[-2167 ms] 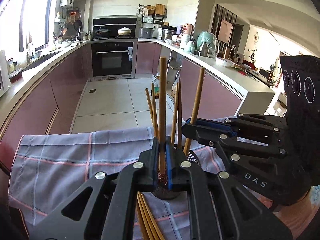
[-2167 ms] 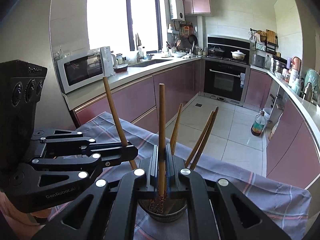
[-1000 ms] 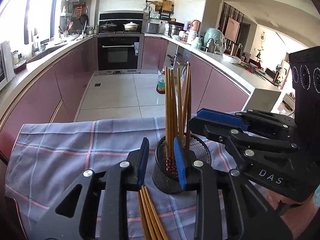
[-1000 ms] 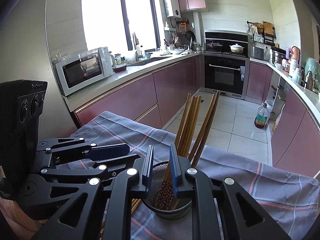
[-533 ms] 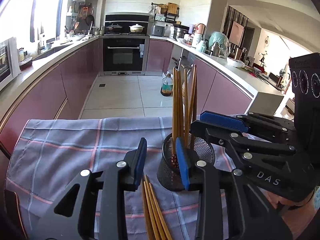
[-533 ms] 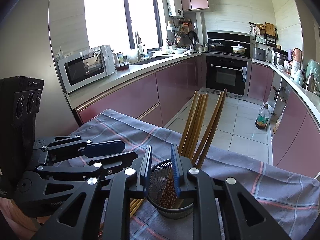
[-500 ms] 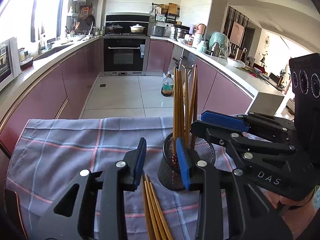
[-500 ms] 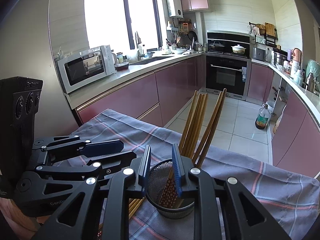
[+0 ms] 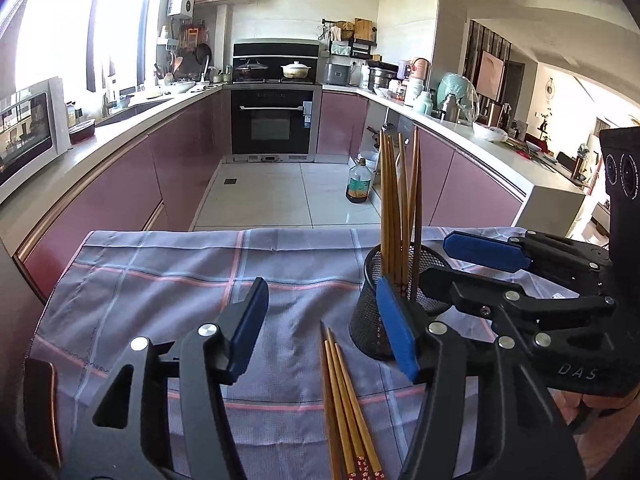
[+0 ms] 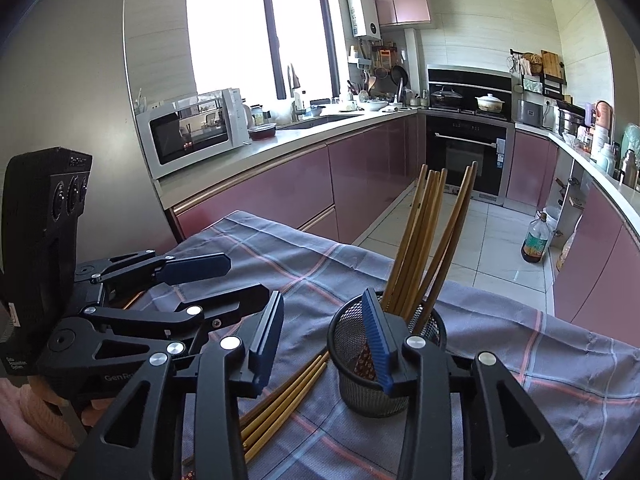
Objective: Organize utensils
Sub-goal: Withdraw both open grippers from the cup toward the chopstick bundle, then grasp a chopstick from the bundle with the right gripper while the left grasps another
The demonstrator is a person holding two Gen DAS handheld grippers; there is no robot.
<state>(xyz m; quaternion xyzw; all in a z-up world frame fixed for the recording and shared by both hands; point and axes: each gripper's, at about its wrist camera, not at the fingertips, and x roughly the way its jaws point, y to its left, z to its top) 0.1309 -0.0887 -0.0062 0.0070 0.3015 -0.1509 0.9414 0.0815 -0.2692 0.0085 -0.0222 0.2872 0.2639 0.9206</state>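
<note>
A black mesh cup (image 9: 365, 320) stands on a grey checked cloth (image 9: 160, 280) with several wooden chopsticks (image 9: 396, 208) upright in it. Three more chopsticks (image 9: 344, 396) lie loose on the cloth just left of the cup. My left gripper (image 9: 322, 326) hovers over these, jaws opening, nothing between the blue pads. My right gripper (image 10: 322, 342) sits at the cup (image 10: 354, 364), jaws opening and empty, its right finger in front of the rim. In that view the upright chopsticks (image 10: 426, 240) lean right and the loose chopsticks (image 10: 280, 400) lie below. Each view shows the other gripper: the right gripper (image 9: 452, 266) and the left gripper (image 10: 224, 282).
The cloth (image 10: 520, 364) ends at the table's far edge, with kitchen floor beyond. An oil bottle (image 9: 359, 188) stands on the floor. A microwave (image 10: 192, 132) sits on the counter at left and an oven (image 9: 276, 124) at the back. A hand shows at lower left (image 10: 36, 412).
Both grippers, earlier each shut on a chopstick held upright over the cup, have let go and widened. The chopsticks now stand in the cup. The left gripper has shifted left, toward the loose chopsticks.
</note>
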